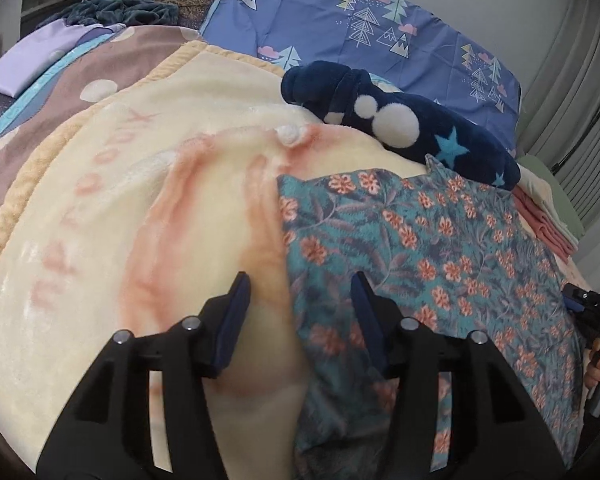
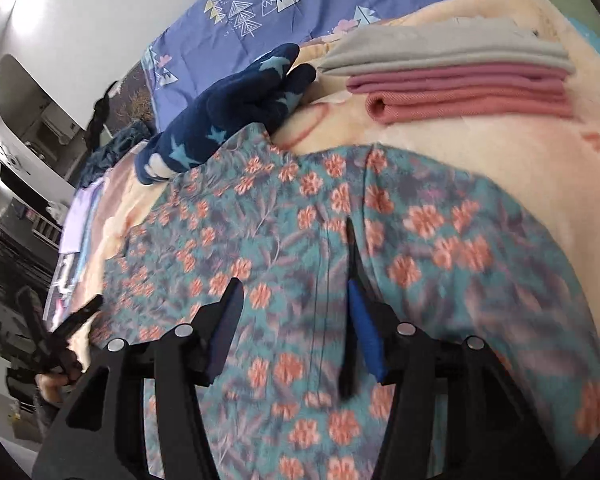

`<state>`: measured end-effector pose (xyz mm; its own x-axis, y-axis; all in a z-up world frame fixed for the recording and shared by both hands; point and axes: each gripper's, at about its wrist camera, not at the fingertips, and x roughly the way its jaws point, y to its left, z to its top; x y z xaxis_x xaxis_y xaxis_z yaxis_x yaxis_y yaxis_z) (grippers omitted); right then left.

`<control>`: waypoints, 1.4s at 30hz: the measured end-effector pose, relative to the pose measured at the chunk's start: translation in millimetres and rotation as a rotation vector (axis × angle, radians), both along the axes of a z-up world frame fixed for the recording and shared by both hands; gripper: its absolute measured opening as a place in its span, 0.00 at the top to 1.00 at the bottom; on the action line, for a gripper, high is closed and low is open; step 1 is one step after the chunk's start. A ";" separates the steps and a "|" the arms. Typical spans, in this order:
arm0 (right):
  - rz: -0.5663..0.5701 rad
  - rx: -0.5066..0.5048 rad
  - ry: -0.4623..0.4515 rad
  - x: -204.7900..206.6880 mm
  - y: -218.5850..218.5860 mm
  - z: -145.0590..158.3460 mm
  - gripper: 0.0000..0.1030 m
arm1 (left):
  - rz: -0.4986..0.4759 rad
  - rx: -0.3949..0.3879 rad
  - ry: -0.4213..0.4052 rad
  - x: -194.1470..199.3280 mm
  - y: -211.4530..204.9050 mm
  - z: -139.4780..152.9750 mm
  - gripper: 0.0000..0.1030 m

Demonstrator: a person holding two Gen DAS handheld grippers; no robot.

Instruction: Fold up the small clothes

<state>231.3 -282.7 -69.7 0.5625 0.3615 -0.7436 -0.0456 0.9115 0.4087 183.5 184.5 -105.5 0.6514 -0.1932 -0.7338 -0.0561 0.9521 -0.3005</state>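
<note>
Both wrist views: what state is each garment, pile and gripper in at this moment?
Floral garment: spread flat on the blanket, not held.
Navy star garment: bunched up, unfolded, beyond the floral one.
Folded pile: grey on pink, neatly stacked.
Left gripper: open, over the floral garment's edge, holding nothing.
Right gripper: open above the floral garment, holding nothing.

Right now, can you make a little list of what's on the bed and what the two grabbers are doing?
surface: cream blanket
being folded: floral cloth, spread flat
left gripper: open, over the cloth's edge, holding nothing
right gripper: open over the cloth, picture blurred
already folded: grey and pink stack
waiting: navy star garment, bunched up
behind: purple tree-print bedding
</note>
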 end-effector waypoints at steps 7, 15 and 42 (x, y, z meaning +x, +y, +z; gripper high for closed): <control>0.002 -0.067 -0.168 -5.2 21.6 13.5 0.99 | -0.033 0.027 -0.133 3.5 -7.2 29.2 0.97; -0.088 -0.179 -0.045 9.0 11.3 -14.5 0.91 | 0.068 0.103 -0.049 3.9 14.2 -1.4 0.76; -0.399 -0.041 -0.383 -161.0 -147.2 75.9 0.51 | -0.217 0.263 -0.191 -61.6 -109.0 45.3 0.39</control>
